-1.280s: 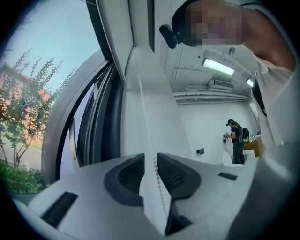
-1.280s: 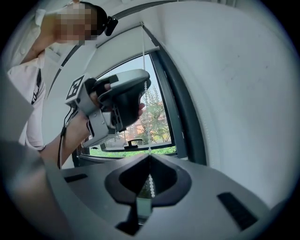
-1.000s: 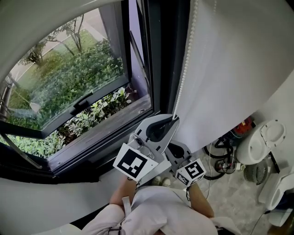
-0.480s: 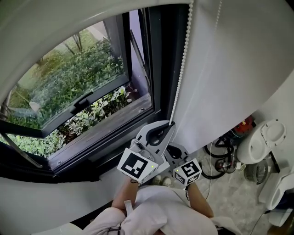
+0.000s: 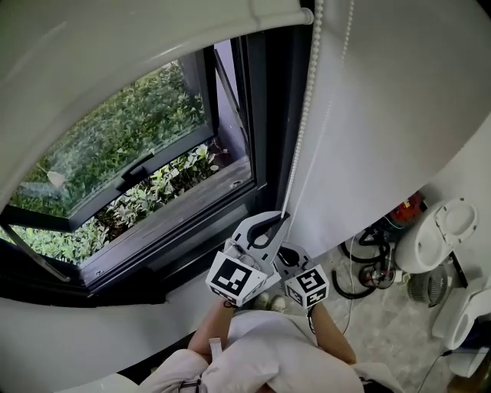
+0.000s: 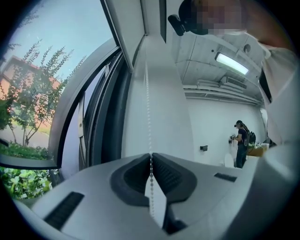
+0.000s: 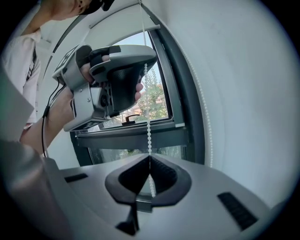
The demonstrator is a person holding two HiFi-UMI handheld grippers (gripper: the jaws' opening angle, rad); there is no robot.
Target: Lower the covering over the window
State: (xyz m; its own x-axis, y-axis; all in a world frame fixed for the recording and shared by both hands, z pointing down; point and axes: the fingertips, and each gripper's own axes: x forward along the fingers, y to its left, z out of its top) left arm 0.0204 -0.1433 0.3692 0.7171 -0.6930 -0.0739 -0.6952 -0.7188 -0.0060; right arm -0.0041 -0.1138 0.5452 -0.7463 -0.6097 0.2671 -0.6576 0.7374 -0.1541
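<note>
A white roller blind (image 5: 115, 69) hangs over the upper part of the dark-framed window (image 5: 153, 184). Its bottom bar (image 5: 272, 11) slants across the top of the head view. A white bead chain (image 5: 305, 107) runs down beside the frame. My left gripper (image 5: 285, 217) is shut on that chain, as the left gripper view shows (image 6: 151, 155). Just under it my right gripper (image 5: 285, 252) is shut on the same strand (image 7: 149, 157). In the right gripper view the left gripper (image 7: 117, 70) sits above, with the chain (image 7: 147, 112) taut between the two.
The window sash is tilted open outward, with a black handle (image 5: 142, 167) and green bushes beyond. A white fan (image 5: 437, 238) and coiled cables (image 5: 376, 257) lie on the floor at the right. A person (image 6: 241, 143) stands far off in the room.
Both grippers have come down with the bead chain. The blind's lower edge has dropped further over the glass, hiding more of the trees.
</note>
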